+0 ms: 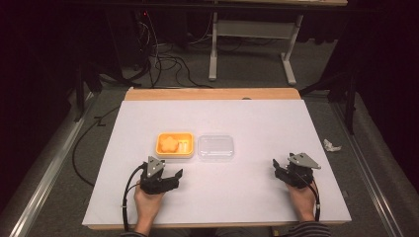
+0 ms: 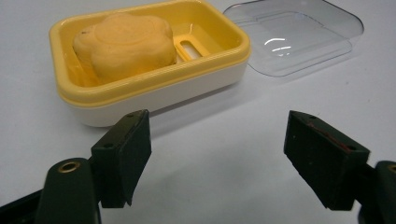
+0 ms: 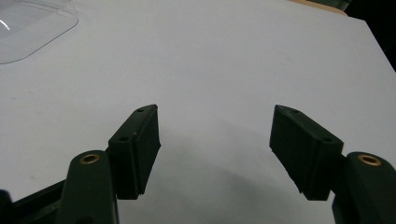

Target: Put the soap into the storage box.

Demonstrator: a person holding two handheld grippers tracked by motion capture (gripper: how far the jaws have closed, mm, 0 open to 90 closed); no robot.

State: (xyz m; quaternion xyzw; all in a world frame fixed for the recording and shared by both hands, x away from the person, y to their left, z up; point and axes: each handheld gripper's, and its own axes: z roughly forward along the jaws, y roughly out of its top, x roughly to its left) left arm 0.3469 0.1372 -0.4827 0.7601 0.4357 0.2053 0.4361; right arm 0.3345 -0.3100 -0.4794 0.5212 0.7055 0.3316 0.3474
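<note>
- The left hand-held gripper rests on the near left part of the table, jaws spread wide and holding nothing, aimed at the soap dish just beyond it.
- The right hand-held gripper sits near the table's right edge, well apart from the things; its jaws are spread too and empty, with bare white surface between them in the right gripper view.
- The yellow soap dish stands a little beyond the left hand-held gripper, left of centre, with its long axis running left to right. It looks like stiff, light plastic with a raised rim; pinching across a long wall just under that rim seems the surest hold, though smooth plastic may slip.
- Inside it lies a flower-shaped orange soap, toward the dish's left end, the slotted drain exposed to its right. It is probably firm, moderately heavy and slick, so a grip across its lobed sides would suit.
- The clear lid lies just right of the dish, almost touching, hollow side seemingly upward, long axis also left to right. It is likely thin, springy and light; take its edge gently.
</note>
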